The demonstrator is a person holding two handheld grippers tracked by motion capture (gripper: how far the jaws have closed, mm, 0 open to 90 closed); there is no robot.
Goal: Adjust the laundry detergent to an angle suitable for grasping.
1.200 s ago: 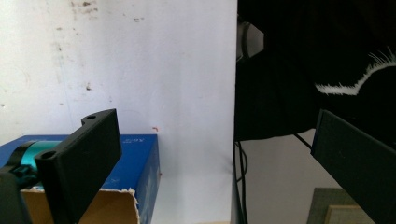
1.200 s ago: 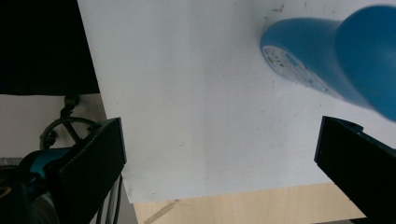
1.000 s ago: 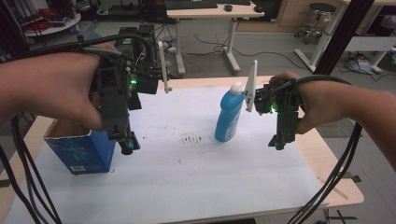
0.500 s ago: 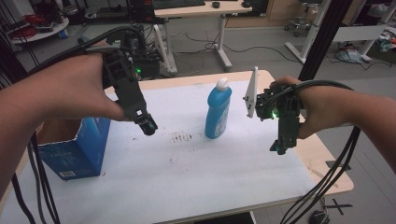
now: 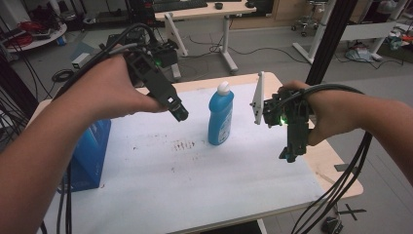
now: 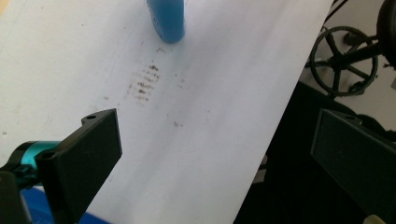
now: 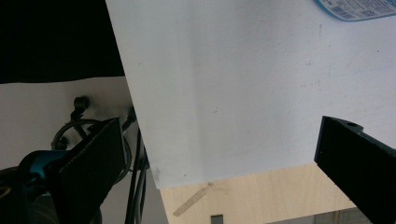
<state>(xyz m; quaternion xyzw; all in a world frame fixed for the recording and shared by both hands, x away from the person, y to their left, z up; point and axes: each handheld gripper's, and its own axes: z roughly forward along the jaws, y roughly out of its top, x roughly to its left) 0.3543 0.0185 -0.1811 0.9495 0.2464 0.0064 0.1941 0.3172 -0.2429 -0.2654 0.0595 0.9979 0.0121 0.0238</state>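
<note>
A blue bottle [image 5: 220,117] with a white cap stands upright near the middle of the white table sheet [image 5: 195,185]. My left gripper [image 5: 179,112] hovers just left of the bottle, tilted down toward it. In the left gripper view its jaws stand wide apart with nothing between them [image 6: 215,154], and the bottle's base [image 6: 167,21] shows ahead at the top. My right gripper [image 5: 291,155] hangs right of the bottle, pointing down over the sheet's right edge. Its jaws are also wide apart and empty [image 7: 219,158] above the sheet.
A blue box [image 5: 90,156] stands at the table's left edge under the left forearm. A patch of dark smudges [image 5: 182,145] marks the sheet left of the bottle. Bare wooden tabletop [image 5: 336,163] borders the sheet on the right. Cables [image 5: 341,190] hang from both grippers.
The left gripper has swung from beside the blue box rightward and up toward the bottle. The right gripper has stayed in about the same spot.
</note>
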